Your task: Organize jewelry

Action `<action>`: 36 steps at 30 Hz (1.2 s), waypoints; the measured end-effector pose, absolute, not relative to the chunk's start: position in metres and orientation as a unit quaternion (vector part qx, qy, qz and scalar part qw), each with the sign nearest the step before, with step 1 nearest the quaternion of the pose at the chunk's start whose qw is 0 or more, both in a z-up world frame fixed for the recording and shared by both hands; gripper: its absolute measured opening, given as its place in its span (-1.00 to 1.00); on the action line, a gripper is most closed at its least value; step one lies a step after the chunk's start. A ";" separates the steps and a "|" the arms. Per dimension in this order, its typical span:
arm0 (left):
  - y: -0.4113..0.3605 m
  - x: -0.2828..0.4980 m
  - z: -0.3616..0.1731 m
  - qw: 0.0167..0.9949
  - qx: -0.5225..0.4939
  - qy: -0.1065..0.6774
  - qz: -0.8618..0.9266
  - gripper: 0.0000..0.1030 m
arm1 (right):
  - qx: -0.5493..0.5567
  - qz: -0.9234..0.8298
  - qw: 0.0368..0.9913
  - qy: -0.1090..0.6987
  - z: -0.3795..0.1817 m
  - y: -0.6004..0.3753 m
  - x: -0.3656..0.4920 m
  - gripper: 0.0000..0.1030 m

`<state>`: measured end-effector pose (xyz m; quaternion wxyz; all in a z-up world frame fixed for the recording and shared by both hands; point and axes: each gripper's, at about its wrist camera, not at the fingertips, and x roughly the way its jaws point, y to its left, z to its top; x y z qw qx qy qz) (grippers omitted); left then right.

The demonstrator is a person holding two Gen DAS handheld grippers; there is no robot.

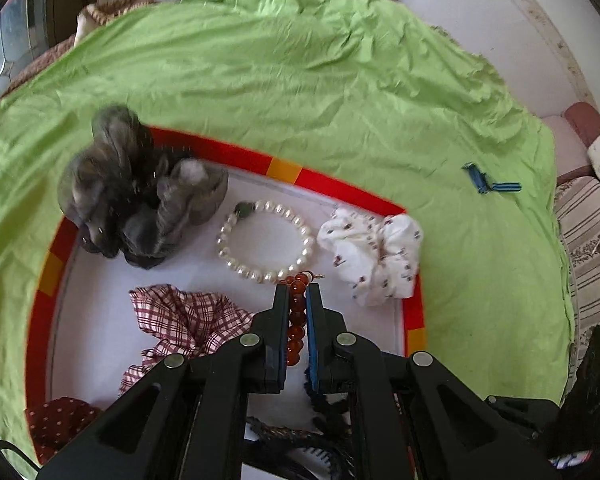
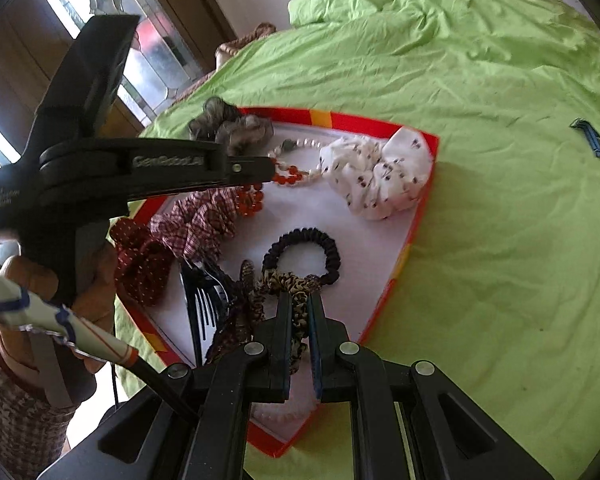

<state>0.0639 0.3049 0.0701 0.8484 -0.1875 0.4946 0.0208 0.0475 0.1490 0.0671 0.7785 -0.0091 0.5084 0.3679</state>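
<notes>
Over tray point(image 1: 228, 152), left fingers point(image 1: 281, 308) pinching amber beads point(image 1: 296, 312), right fingers point(image 2: 284, 320) pinching leopard scrunchie point(image 2: 298, 312)

A green sheet point(image 1: 300, 92) covers the bed beside a bright glass door point(image 2: 148, 52).

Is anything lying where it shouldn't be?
Yes. The small blue clip lies alone on the green sheet, outside the red-rimmed tray, while the pearl bracelet, scrunchies and everything else sit inside it.
</notes>
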 end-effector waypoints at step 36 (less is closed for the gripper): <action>0.206 -0.107 0.199 0.941 -0.085 0.279 0.171 0.67 | 0.005 0.288 0.835 0.469 0.097 0.016 -0.031 -0.32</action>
